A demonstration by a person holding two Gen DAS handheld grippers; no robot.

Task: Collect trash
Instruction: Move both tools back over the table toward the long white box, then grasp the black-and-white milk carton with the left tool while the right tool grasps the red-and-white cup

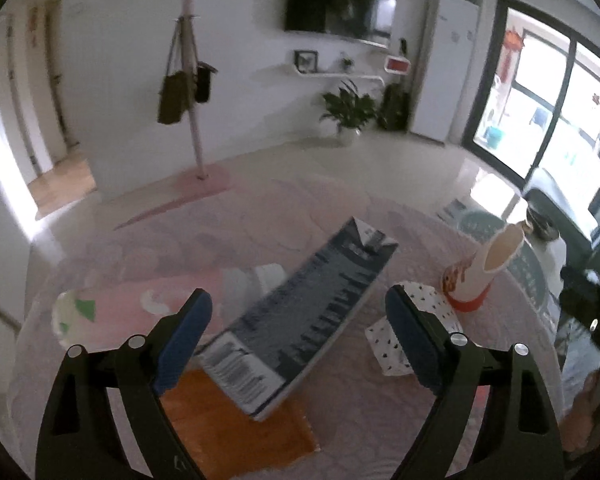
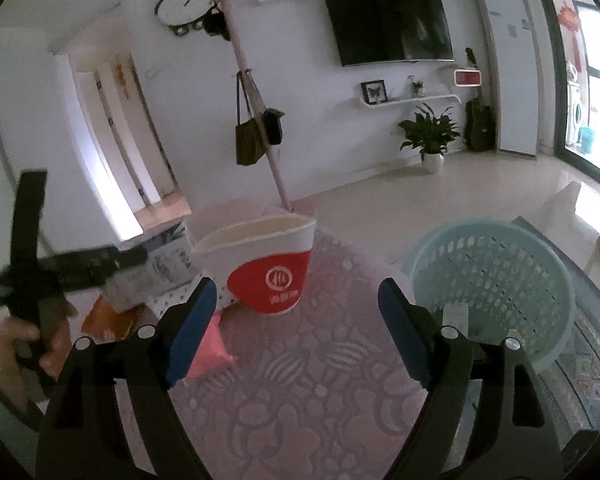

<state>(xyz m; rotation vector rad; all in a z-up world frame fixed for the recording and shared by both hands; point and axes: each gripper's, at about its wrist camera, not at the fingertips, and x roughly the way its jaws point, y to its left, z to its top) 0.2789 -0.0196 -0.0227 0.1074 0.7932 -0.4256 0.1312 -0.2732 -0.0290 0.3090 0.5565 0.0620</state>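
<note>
In the left wrist view a dark flattened carton lies on the pink tablecloth, over an orange wrapper. My left gripper is open with the carton between its fingers. A squashed red-and-white paper cup stands to the right, by a spotted white paper. A pink packet lies at the left. In the right wrist view my right gripper is open and empty just before the cup. A pale blue basket stands at the right.
The left gripper and the hand holding it show at the left of the right wrist view. A pink packet lies under the right gripper's left finger. Beyond the table are a coat stand, a potted plant and open floor.
</note>
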